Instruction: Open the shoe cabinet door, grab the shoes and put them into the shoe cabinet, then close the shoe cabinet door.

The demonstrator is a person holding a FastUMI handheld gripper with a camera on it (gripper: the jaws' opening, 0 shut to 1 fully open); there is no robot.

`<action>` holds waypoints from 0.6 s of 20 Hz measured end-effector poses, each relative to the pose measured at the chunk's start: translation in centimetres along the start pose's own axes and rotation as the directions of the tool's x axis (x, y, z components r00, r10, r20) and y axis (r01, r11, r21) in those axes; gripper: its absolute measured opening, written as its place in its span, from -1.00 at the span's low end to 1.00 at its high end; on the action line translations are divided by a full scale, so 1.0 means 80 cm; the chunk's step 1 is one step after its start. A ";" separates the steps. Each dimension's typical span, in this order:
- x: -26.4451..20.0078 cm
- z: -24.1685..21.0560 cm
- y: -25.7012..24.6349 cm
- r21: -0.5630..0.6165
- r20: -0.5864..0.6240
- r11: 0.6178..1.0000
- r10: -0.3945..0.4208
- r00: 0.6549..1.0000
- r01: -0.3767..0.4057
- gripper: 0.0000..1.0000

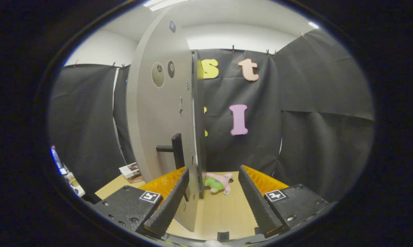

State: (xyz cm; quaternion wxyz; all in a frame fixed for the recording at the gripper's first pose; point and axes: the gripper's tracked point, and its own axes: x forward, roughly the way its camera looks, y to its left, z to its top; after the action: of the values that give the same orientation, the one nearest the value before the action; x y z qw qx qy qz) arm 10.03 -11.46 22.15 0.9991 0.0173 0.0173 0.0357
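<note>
One cabinet door [158,113] stands edge-on between the fingers of the tool [211,202], swung wide, its dark handle [175,149] on the left face; the fingers stand apart, the left one [168,206] close against the door, not clamped on it; the opening step looks nearly done. Beyond lies a plush toy [217,183] on the bench [220,212]; next, back off and find the shoes.

No readable text on the shoe cabinet door [158,113]; its round stickers are too small to make out; the gripper [213,195] carries square coded markers, no words.
</note>
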 end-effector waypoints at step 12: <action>-0.004 -0.009 0.111 0.019 -0.009 1.000 -0.005 1.000 0.005 0.92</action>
State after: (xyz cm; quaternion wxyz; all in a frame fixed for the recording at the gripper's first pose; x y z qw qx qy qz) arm 9.05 -2.65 21.76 0.9989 0.0267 0.0221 0.0330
